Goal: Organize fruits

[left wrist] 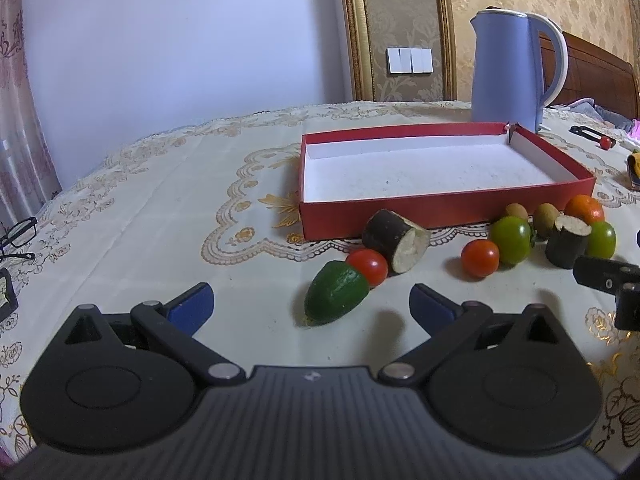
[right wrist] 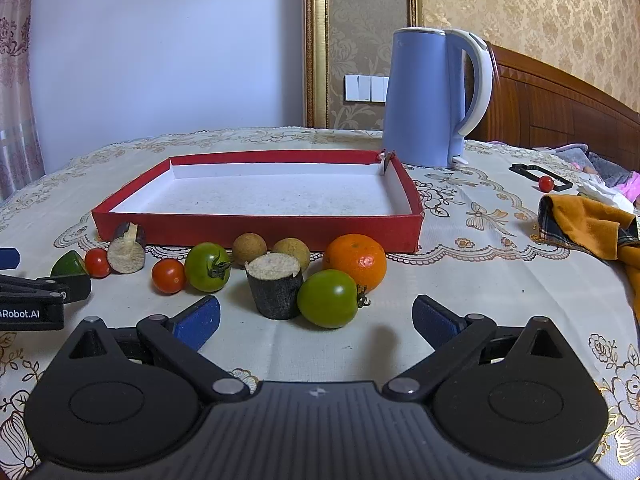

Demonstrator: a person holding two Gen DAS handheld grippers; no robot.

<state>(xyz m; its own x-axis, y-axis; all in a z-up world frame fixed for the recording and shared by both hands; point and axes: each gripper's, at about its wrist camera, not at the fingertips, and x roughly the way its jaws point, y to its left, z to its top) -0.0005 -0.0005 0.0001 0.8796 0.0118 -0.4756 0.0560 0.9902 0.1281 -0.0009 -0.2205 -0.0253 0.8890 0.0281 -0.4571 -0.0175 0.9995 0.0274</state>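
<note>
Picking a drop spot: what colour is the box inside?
White inside, red walls; clearest in the right wrist view.

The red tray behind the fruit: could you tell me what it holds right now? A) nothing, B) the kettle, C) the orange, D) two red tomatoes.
A: the red tray shows only its bare white floor, while the orange and the red tomatoes lie on the tablecloth in front of it and the kettle stands behind it.

A plain pale blue wall [right wrist: 160, 40] fills the upper left; patterned gold wallpaper [right wrist: 540, 12] with gilt moulding [right wrist: 316, 40] fills the upper right, above a wooden headboard [right wrist: 560, 108] and white wall switches [right wrist: 366, 88], with a pink curtain [left wrist: 16, 100] at far left
</note>
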